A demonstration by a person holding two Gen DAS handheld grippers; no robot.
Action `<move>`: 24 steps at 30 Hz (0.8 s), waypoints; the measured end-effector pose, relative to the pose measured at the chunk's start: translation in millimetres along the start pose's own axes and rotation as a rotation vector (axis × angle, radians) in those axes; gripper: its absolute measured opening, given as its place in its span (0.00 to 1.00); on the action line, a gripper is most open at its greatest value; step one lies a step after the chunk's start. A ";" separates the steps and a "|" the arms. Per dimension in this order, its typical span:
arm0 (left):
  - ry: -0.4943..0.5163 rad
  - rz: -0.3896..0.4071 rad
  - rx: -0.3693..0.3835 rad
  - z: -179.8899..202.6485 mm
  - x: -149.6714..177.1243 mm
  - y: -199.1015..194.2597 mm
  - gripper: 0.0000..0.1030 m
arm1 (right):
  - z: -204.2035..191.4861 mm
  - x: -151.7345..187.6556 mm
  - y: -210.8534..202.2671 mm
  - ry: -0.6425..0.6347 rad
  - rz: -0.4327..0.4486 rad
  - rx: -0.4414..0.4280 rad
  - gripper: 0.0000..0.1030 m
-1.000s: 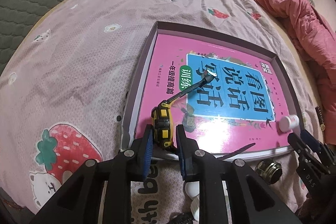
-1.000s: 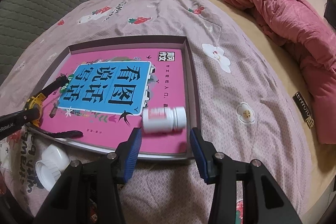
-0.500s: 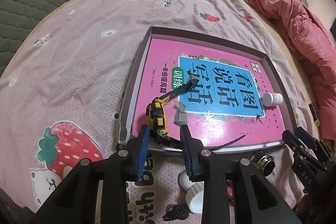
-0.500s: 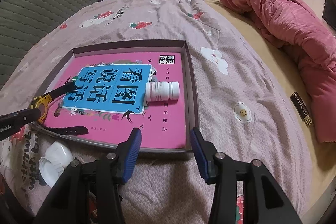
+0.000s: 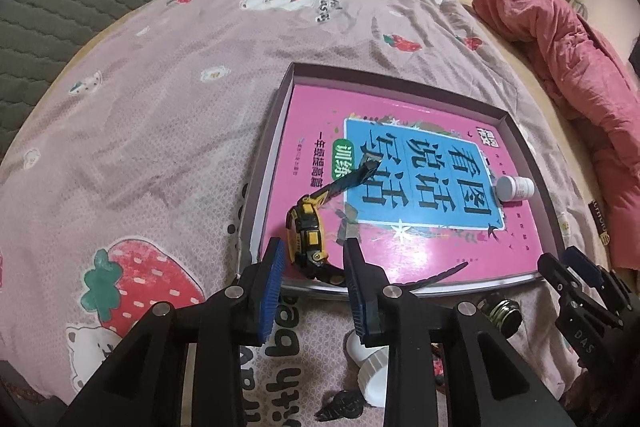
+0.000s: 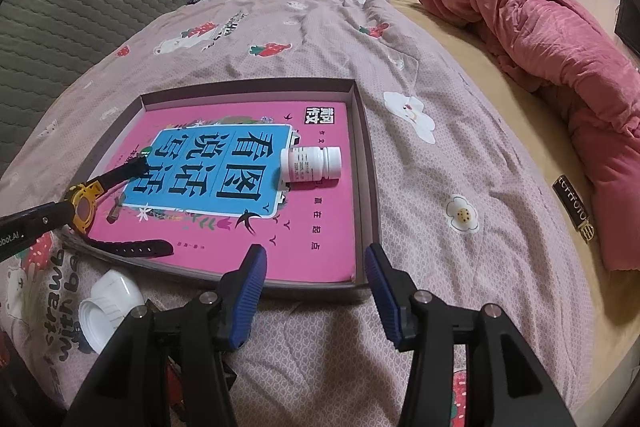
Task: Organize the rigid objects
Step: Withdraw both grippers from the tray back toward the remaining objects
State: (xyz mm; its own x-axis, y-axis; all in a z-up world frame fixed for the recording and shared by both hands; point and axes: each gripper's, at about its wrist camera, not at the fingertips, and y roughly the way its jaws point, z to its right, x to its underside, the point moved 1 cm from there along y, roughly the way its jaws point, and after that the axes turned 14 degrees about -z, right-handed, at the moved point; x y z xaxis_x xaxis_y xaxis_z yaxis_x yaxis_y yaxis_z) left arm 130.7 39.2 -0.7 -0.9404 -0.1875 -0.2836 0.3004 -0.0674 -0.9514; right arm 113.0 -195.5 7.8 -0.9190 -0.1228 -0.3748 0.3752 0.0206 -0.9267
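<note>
Your left gripper [image 5: 314, 263] is released, jaws just opened, with the yellow watch [image 5: 308, 239] lying loose between them at the near left corner of the shallow box [image 6: 370, 187]. Your right gripper [image 6: 314, 267] has also just been opening and holds nothing; the white pill bottle [image 6: 311, 163] lies on its side well ahead, near the box's right edge, on the pink book [image 6: 320, 227]. The white caps [image 6: 108, 301] outside the near edge are partly hidden by your grippers.

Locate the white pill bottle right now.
The white pill bottle lies on its side on the pink book inside the tray, near the tray's right wall in the right wrist view.
</note>
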 end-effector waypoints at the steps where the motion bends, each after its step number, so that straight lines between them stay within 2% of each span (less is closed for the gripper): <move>1: 0.005 0.007 0.000 1.1 0.1 -1.9 0.32 | 0.2 -0.2 -1.4 0.002 0.005 -0.002 0.52; 3: 0.012 0.029 0.006 2.9 0.8 -6.3 0.56 | 0.5 -1.5 -3.6 -0.001 0.009 -0.007 0.53; 4: 0.018 0.039 0.012 3.9 1.6 -8.8 0.59 | 0.3 -1.9 -4.8 -0.003 0.011 -0.005 0.53; 13: 0.051 0.072 0.030 9.8 3.2 -22.9 0.60 | 1.2 -3.5 -16.8 0.000 0.035 -0.013 0.53; 17: 0.052 0.109 0.036 8.3 5.3 -33.6 0.69 | 0.3 -2.8 -23.0 -0.004 0.050 -0.018 0.54; 21: 0.058 0.128 0.048 7.0 8.8 -42.3 0.71 | -0.4 -1.9 -28.8 -0.007 0.064 -0.025 0.62; 24: 0.055 0.138 0.053 5.1 13.2 -48.3 0.71 | -0.9 -0.2 -33.5 -0.007 0.078 -0.036 0.62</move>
State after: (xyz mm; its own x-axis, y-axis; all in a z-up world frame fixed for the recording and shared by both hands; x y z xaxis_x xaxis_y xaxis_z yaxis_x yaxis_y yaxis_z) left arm 104.6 35.0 42.1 -0.8965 -0.1451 -0.4186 0.4339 -0.0970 -0.8957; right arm 100.6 -195.3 38.9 -0.8862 -0.1265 -0.4457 0.4408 0.0656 -0.8952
